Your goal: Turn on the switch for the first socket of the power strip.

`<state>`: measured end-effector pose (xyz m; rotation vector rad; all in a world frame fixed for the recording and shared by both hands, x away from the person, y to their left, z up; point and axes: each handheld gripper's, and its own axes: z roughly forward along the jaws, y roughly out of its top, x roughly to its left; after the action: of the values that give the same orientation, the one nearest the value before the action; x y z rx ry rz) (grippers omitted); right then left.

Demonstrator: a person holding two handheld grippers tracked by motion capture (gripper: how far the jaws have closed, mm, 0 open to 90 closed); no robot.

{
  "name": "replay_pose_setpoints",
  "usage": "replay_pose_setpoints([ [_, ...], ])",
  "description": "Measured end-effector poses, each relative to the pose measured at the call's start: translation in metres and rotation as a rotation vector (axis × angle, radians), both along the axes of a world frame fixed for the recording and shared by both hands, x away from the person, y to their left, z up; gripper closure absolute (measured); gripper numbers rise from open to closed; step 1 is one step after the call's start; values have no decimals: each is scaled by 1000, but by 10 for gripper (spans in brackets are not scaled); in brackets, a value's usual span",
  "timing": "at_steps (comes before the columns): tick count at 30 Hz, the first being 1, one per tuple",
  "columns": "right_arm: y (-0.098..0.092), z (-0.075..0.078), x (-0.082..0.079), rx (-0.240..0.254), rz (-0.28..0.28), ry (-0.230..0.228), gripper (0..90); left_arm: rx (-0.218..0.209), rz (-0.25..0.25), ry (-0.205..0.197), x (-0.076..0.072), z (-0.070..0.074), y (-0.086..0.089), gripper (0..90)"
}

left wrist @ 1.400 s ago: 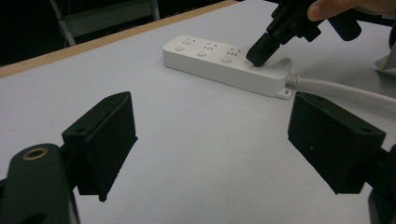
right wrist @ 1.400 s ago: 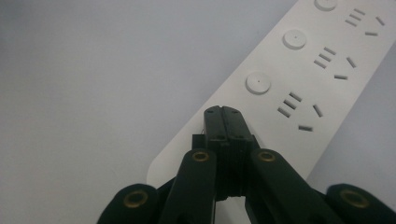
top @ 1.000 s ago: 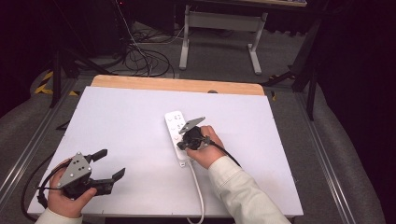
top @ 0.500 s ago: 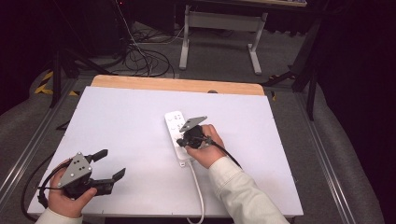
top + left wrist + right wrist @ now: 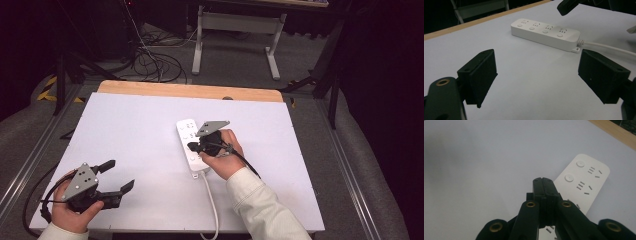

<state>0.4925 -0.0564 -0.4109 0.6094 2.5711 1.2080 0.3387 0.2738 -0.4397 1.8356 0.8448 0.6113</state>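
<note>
right tongs [image 5: 193,146]: pressed fully together, empty, poised as a poker over power strip [image 5: 191,145] buttons | left tongs [image 5: 114,176]: spread wide, empty, parked aside on bench [image 5: 125,125]

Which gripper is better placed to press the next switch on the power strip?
Right. The right gripper, jaws shut, hangs directly over the white power strip, beside its round buttons. The left gripper rests open near the table's front-left corner, well away from the strip.
</note>
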Motion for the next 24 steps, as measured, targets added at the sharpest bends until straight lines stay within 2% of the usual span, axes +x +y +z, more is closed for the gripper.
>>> replay_pose_setpoints([
  [6, 1, 8, -5, 49, 8, -30, 879, 0, -4, 3, 0, 0, 0, 157],
  [7, 1, 8, -5, 62, 9, -36, 766, -1, -2, 2, 0, 0, 0, 157],
  [9, 2, 9, -4, 126, 20, -42, 668, 4, -2, -3, 1, 0, 0, 157],
  [10, 2, 9, -4, 126, 20, -42, 668, 4, -2, -3, 1, 0, 0, 157],
  [11, 1, 10, -4, 167, 5, -65, 545, -1, -2, -1, 0, 0, 0, 157],
  [13, 0, 11, -4, 183, 1, -69, 521, -2, -2, -2, 0, 0, 0, 157],
  [15, -4, 16, -5, 189, -12, -94, 482, -2, -2, 0, 0, 0, 0, 157],
  [19, -9, 20, -7, 202, -21, -90, 444, -1, 0, -5, -1, 0, 0, 157],
  [22, -15, 25, -10, 208, -48, -100, 328, -7, 3, -2, -1, 1, 0, 157],
  [24, -19, 28, -12, 211, -57, -118, 291, -6, 2, -3, -1, 0, 0, 157],
])
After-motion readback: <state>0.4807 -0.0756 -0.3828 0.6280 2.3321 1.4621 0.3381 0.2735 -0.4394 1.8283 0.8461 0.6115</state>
